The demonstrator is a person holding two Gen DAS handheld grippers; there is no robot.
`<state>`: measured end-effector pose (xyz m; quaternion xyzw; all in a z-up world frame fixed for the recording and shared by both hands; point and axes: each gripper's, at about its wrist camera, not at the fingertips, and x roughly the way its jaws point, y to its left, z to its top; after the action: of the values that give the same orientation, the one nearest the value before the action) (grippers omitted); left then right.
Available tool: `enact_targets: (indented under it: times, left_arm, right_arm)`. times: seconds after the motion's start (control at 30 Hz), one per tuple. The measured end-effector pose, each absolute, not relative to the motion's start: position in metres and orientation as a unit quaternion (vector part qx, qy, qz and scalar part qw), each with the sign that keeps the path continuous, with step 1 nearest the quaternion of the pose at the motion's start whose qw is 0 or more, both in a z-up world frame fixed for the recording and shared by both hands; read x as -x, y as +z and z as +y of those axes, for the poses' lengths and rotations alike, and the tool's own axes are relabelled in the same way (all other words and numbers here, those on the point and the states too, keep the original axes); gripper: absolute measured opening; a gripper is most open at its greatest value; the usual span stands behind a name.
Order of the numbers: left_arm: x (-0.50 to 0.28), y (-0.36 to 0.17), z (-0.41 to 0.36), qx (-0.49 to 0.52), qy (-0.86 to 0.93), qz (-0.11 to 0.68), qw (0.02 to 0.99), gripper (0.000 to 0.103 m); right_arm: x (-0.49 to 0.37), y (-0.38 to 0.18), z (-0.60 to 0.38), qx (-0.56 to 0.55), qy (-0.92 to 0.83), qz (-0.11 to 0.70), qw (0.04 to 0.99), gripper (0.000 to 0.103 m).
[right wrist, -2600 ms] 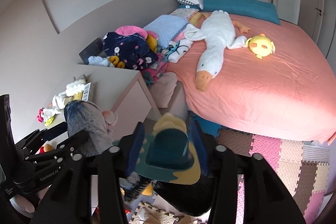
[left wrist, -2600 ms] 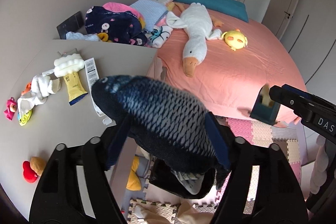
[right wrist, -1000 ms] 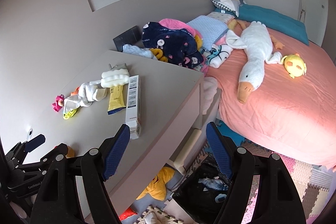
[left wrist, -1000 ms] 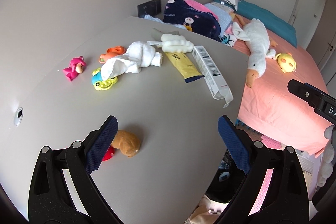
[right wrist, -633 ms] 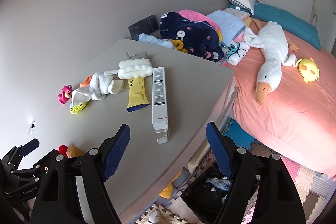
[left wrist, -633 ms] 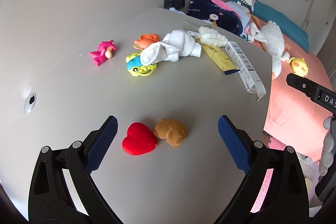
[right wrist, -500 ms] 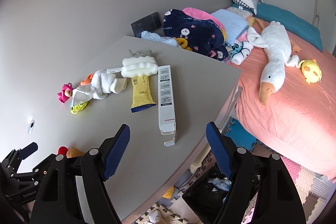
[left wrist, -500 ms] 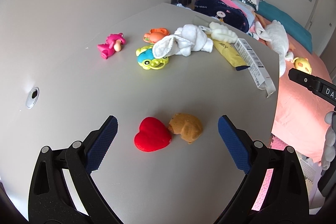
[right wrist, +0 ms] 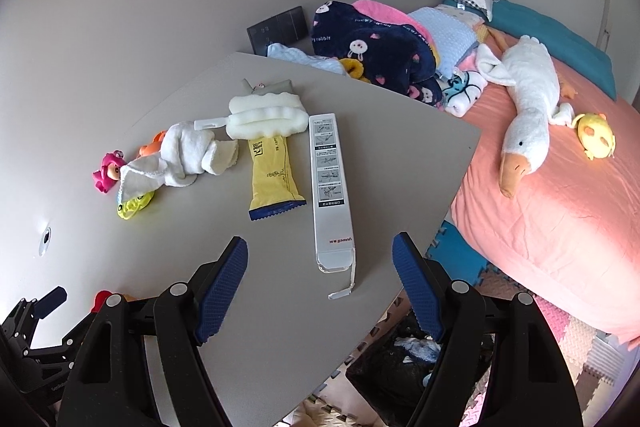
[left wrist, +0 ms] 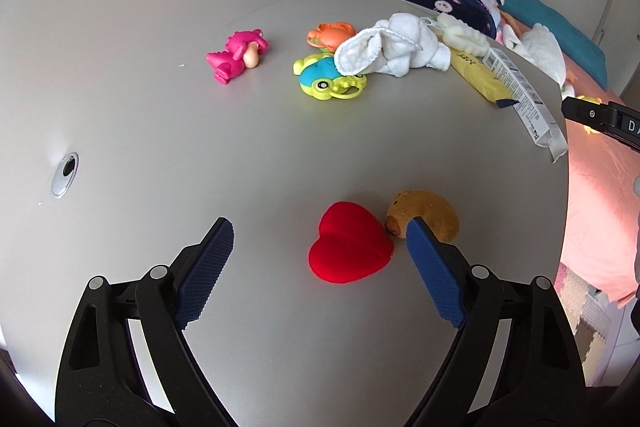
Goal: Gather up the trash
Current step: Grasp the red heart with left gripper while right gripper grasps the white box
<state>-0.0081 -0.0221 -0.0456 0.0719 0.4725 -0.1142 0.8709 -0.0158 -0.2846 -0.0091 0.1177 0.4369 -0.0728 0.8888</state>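
Red heart (left wrist: 350, 242) on the grey table (left wrist: 160, 131), touching the brown toy (left wrist: 426, 214) on its right. Left gripper (left wrist: 318, 255) hovers low over it, jaws spread wide, nothing held; heart sits between the pads but off toward the right one, whose tip overlaps the brown toy in view.

White box (right wrist: 330, 193) lies lengthwise mid-table, flap open at the near end, beside the yellow packet (right wrist: 272, 173). Right gripper (right wrist: 320, 287) is above its near end, jaws wide apart, empty. Black bag (right wrist: 400, 367) on the floor below the table edge, likely the drop spot.

Likely step: pick up heart and box. For the heart, shift the left gripper slightly right to centre it, descend until the pads straddle it, and close without catching the brown toy. The box is narrow, so the right should grip across its width, not on the loose flap, which could bend.

Farther off: white cloth (left wrist: 394, 45) over the yellow-blue toy (left wrist: 328, 79), pink toy (left wrist: 236, 57), orange toy (left wrist: 330, 35), sponge (right wrist: 266, 117). Bed (right wrist: 560, 219) with goose plush (right wrist: 528, 99) to the right.

Versus 2.6 s ago: both grippers held plush items, now both are empty. Since 0.5 s ago the left has moved closer to the heart, and the right nearer the box.
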Motion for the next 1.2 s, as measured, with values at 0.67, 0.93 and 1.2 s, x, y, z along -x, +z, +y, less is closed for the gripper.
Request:
enact_targets:
  times: [0.67, 0.93, 1.2]
  left_arm:
    - [-0.010, -0.068, -0.009, -0.059, -0.093, 0.503, 0.857, 0.054]
    - [-0.021, -0.067, -0.006, -0.049, -0.096, 0.498, 0.861, 0.049]
    - [-0.029, -0.057, -0.007, -0.044, -0.100, 0.484, 0.868, 0.048]
  right_arm:
    - [-0.034, -0.047, -0.288, -0.104, -0.077, 0.474, 0.871, 0.075]
    - [-0.049, -0.056, -0.292, -0.099, -0.081, 0.477, 0.869, 0.057]
    - [-0.053, -0.056, -0.300, -0.100, -0.081, 0.483, 0.866, 0.028]
